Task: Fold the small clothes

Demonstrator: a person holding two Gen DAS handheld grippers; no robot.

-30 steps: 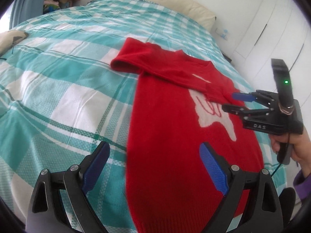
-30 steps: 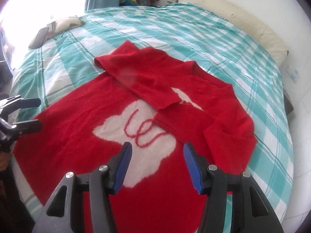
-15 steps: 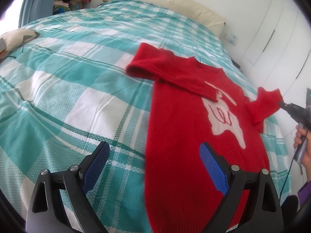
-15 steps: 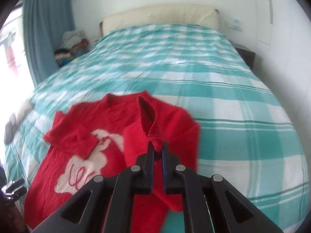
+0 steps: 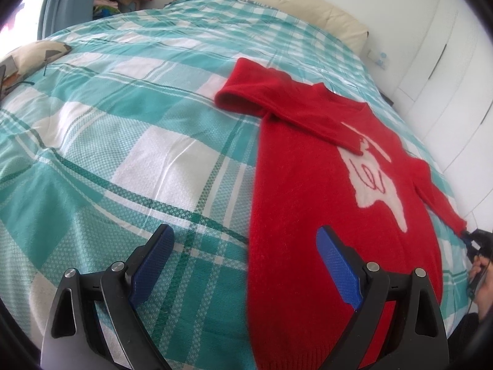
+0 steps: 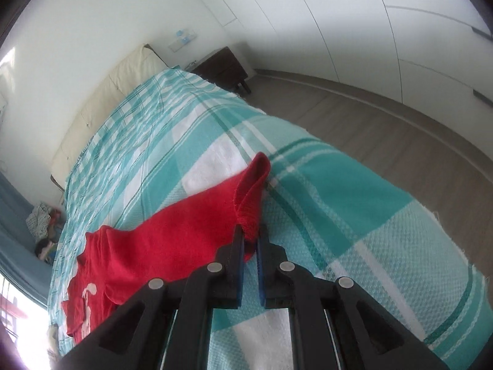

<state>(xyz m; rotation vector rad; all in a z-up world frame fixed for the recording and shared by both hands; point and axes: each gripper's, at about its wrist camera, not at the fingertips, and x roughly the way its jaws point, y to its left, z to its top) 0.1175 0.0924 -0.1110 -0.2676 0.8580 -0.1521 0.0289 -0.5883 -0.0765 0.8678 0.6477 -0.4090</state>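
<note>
While right gripper (image 6: 250, 240) pinches red knit sweater (image 5: 339, 203) cuff, hiding its edge, left gripper (image 5: 246, 265) gapes wide, holding nothing.

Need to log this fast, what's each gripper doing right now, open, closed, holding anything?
Left gripper: open, holding nothing, above the bed.
Right gripper: shut on the sleeve cuff of the red sweater.

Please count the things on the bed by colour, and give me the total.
Red: 1, the sweater, its sleeve cuff clamped in the right gripper.
Beige: 1, the cushion at the bed's far edge.
Total: 2
</note>
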